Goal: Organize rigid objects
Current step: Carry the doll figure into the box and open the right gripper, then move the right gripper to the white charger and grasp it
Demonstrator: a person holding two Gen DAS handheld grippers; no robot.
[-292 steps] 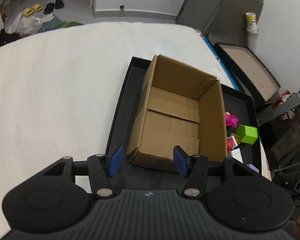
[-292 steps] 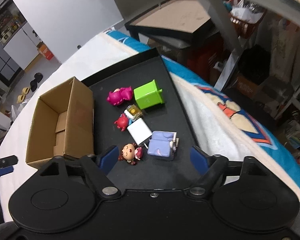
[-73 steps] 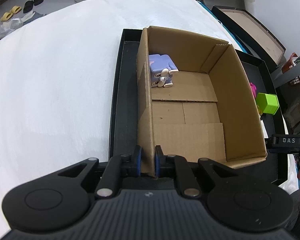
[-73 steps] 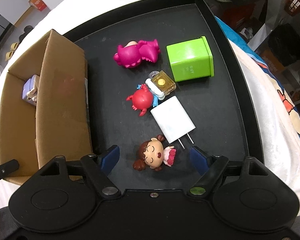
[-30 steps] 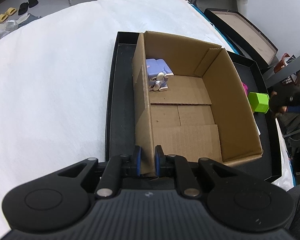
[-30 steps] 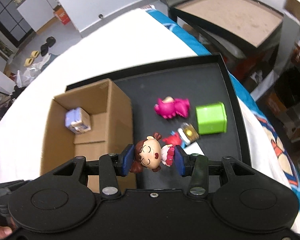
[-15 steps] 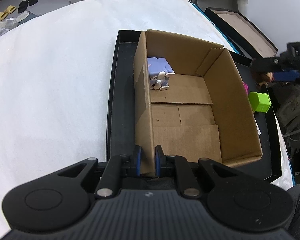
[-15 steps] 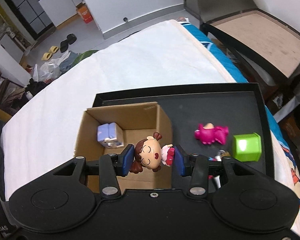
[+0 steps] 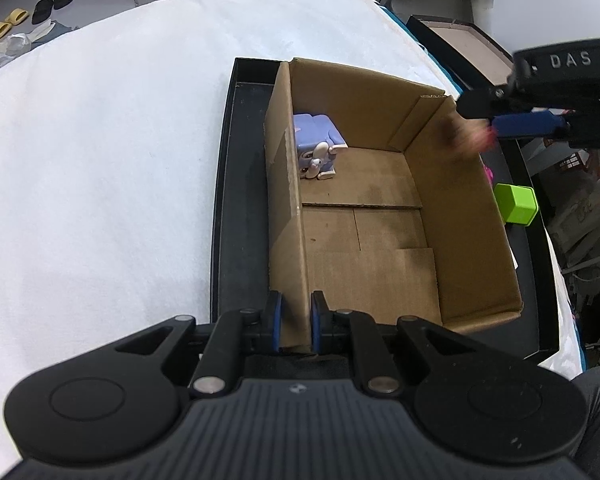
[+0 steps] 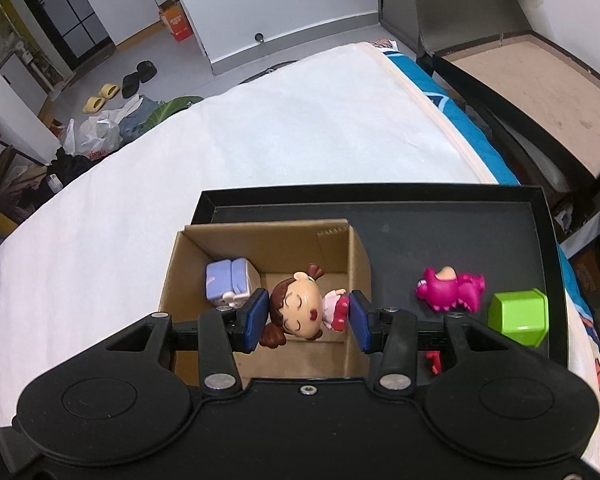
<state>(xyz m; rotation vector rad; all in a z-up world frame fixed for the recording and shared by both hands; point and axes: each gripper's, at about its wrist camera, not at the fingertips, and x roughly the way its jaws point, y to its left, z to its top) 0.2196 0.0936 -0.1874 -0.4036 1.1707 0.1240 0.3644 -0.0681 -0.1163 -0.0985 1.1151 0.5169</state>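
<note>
- Left wrist view: the left gripper [image 9: 296, 326] is pinched narrow on the near corner of the box [image 9: 380, 256], one pad on each side of its left wall.
- The box sits in a black tray [image 9: 236, 208] on a white bed [image 9: 100, 160]; a strip of bare tray runs along the box's left side, and beyond the tray's rim the bed lies open.
- Inside, a purple toy [image 9: 316, 146] sits in the far left corner against the left wall; the rest of the box floor is bare cardboard.
- The right gripper [image 9: 480, 128] reaches in from the right, above the box's far right wall, with a blurred doll [image 9: 466, 136] at its tips.
- A green cube [image 9: 516, 204] stands on the tray just outside the right wall.
- Right wrist view: the right gripper [image 10: 308, 316] holds the doll [image 10: 300, 310] crosswise between its blue pads, head to the left pad, feet to the right one, above the box [image 10: 268, 240] opening.
- The purple toy [image 10: 228, 280] lies below and to the left, close to the left pad.
- Right of the box the tray [image 10: 440, 232] is open black floor up to its far rim; a pink toy [image 10: 452, 288] and the green cube [image 10: 520, 316] lie side by side, apart from the box wall.
- A bit of a red toy [image 10: 434, 360] peeks out under the gripper.
</note>
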